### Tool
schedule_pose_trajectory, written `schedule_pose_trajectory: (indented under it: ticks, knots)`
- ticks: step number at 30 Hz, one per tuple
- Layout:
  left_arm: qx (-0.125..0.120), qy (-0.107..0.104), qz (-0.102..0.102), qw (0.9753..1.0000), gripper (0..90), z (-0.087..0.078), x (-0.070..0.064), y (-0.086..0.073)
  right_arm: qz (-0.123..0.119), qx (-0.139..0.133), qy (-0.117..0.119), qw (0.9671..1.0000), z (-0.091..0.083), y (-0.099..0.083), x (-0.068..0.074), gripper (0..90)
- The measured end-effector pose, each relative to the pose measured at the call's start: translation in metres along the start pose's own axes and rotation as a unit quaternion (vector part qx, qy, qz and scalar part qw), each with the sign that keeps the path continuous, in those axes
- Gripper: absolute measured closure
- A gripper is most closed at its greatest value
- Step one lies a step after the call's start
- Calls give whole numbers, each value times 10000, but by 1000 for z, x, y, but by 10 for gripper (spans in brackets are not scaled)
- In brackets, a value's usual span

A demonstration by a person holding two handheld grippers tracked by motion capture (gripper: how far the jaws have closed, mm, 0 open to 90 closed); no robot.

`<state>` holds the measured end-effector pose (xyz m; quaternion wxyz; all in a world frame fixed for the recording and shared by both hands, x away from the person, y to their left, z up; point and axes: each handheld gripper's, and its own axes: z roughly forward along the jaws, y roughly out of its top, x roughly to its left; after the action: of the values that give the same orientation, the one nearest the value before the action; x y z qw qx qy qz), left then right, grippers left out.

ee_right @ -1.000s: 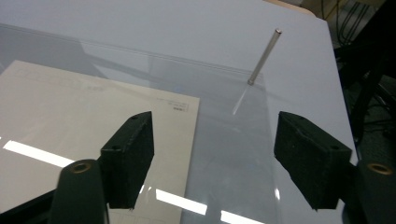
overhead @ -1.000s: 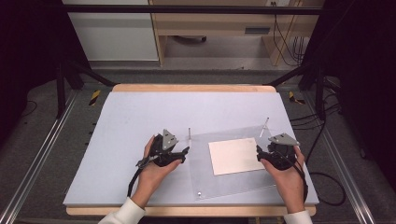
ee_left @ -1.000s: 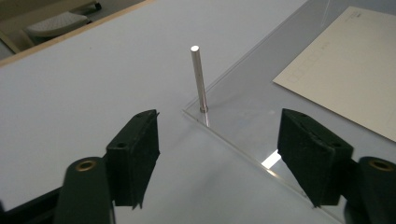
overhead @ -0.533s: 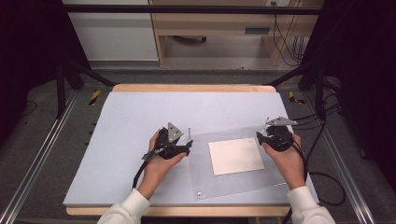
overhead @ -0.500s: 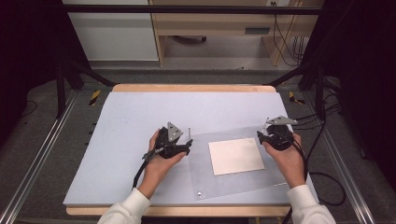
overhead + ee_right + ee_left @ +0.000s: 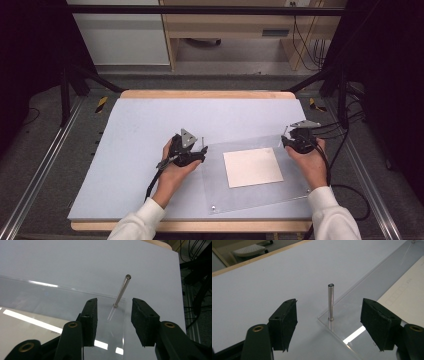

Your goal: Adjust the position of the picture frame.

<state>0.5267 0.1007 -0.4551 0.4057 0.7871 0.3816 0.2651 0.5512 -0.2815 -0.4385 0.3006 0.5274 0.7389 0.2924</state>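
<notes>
A clear acrylic plate point(image 6: 250, 197) lies on the pale blue table point(image 6: 150, 130), with a white sheet point(image 6: 252, 167) on its middle. Thin metal pins stand upright at its far corners. My left gripper point(image 6: 199, 152) is open at the far left corner. In the left gripper view the pin point(image 6: 330, 302) stands between the wide-apart jaws of the left gripper point(image 6: 329, 315), touching neither pad. My right gripper point(image 6: 287, 140) is open at the far right corner. There the other pin point(image 6: 121, 291) rises just past the fingertips of the right gripper point(image 6: 114, 312), with a narrower gap.
Small studs sit at the plate's near corners point(image 6: 213, 206) point(image 6: 306, 189). The table's wooden edge point(image 6: 205, 94) runs along the back. Black frame posts and cables point(image 6: 345, 125) stand beyond the right edge. Open table surface lies left of the plate.
Both hands moved away from the person. The left gripper shifted right to the far left pin, and the right gripper went up to the far right pin. The plate stayed put.
</notes>
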Motion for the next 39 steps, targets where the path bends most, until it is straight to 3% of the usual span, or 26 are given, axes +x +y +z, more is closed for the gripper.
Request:
schedule_pose_trajectory:
  ticks: [4, 7, 12, 21, 23, 33, 39]
  knots:
    - [49, 9, -29, 10000, 350, 9, -1, 1, 88, 64, 32, 9999, 16, 1, -6, 571]
    - [8, 2, -133, 9999, 396, 13, 0, 3, 239, 3, 138, 9996, 31, 4, -9, 609]
    - [32, 1, -132, 9999, 437, 14, 1, 2, 348, 118, 194, 9991, 43, 3, -11, 680]
    - [0, 4, -131, 9999, 508, 12, 3, -1, 446, 136, 301, 9985, 48, 4, -16, 813]
    - [36, -28, -114, 9999, 518, 14, 3, -2, 374, 146, 326, 9987, 49, 4, -16, 841]
    - [127, -105, -90, 9998, 559, 20, 2, -5, 416, 199, 350, 9983, 54, 3, -15, 846]
    - [234, -149, -114, 9995, 657, 27, 2, -6, 421, 218, 368, 9982, 54, 3, -16, 851]
